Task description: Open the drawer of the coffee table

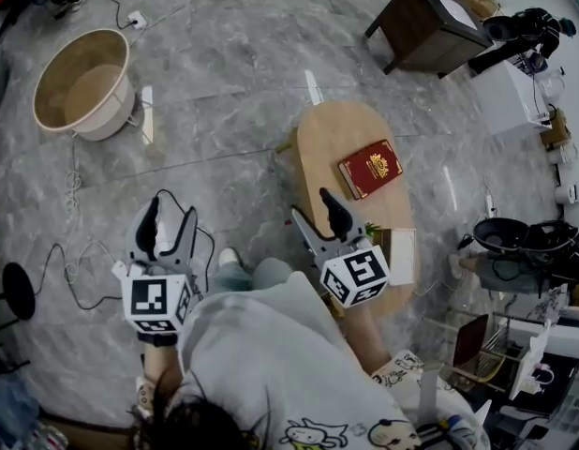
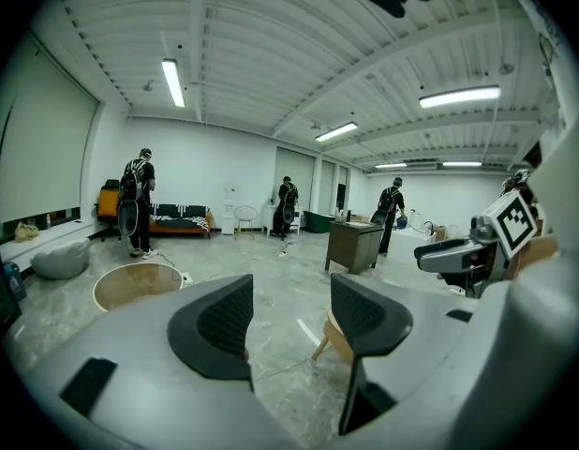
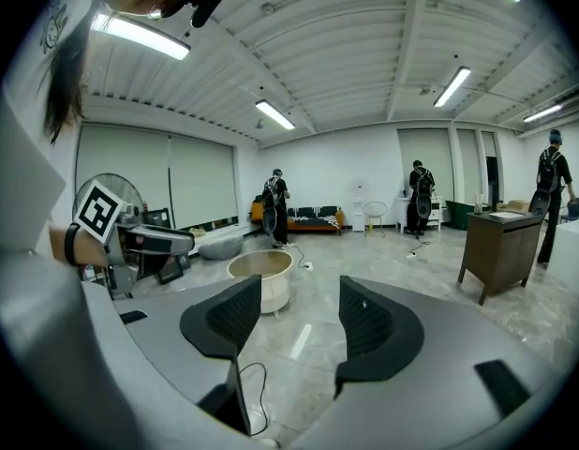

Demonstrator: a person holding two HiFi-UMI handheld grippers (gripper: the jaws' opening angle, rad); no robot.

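Observation:
The coffee table is a light wooden oval, right of centre in the head view, with a red book lying on its top. I cannot make out its drawer in any view. My right gripper hangs open over the table's near left edge, nothing between its jaws. My left gripper is open too, over bare floor to the left of the table. In the left gripper view one end of the table shows behind the right jaw of the left gripper. The right gripper looks out over floor.
A round beige tub stands on the marble floor at far left, and a dark wooden cabinet at the far right. Black cables trail across the floor by my left side. A small plant and a white card sit on the table's near end. People stand far off.

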